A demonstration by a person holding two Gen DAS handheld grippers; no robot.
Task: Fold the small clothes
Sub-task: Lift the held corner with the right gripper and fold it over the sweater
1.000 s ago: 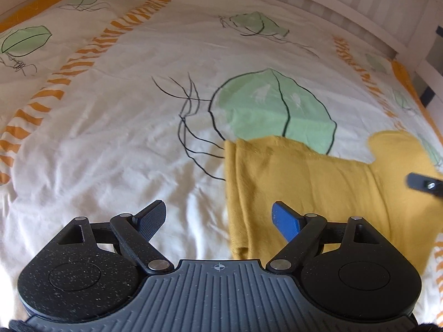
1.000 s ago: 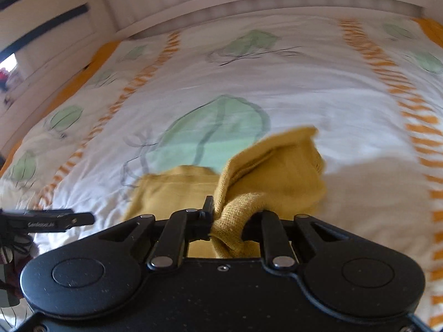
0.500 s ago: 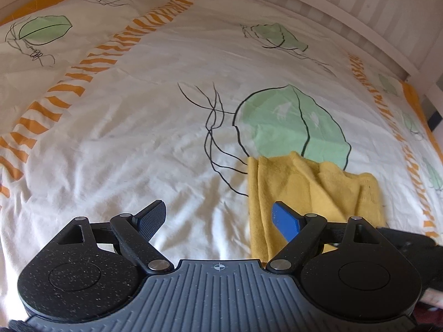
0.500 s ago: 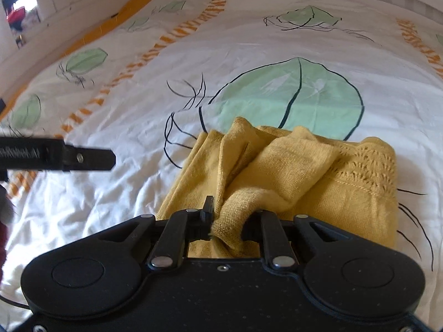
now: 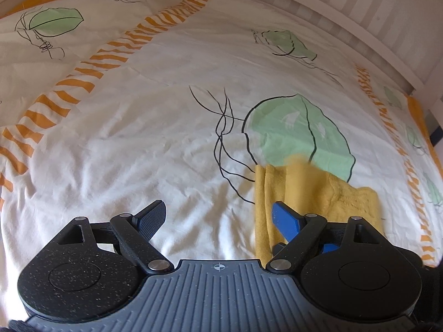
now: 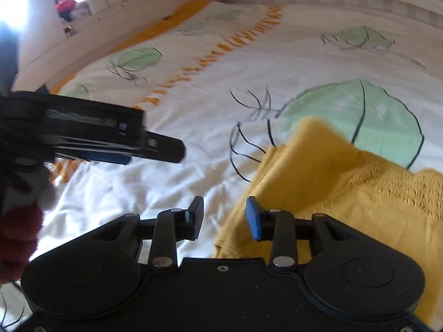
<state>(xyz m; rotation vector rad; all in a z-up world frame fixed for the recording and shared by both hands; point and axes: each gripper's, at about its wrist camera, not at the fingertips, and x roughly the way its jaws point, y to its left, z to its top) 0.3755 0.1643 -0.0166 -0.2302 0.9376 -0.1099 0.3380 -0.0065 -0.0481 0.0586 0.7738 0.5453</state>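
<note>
A mustard-yellow knitted garment [image 5: 318, 193] lies folded over on itself on the printed bed sheet [image 5: 138, 152], partly covering a green leaf print. In the left wrist view my left gripper [image 5: 218, 220] stands open over bare sheet, and its blue finger [image 5: 286, 221] hangs above the garment's left edge. In the right wrist view the garment [image 6: 346, 179] fills the right side. The jaws of my right gripper [image 6: 224, 217] are opening; the garment's left edge lies below the gap and the pads are off it. My left gripper [image 6: 155, 153] shows side-on at the left.
The white sheet with orange stripes [image 5: 91, 63] and green leaves spreads far to the left and back. A striped bed rail [image 5: 346, 13] runs along the far side. A dark red sleeve [image 6: 16, 235] sits at the left edge of the right wrist view.
My right gripper carried the yellow fold leftward across the garment, then let go as its jaws parted. The garment now lies doubled over. My left gripper stayed open and barely shifted.
</note>
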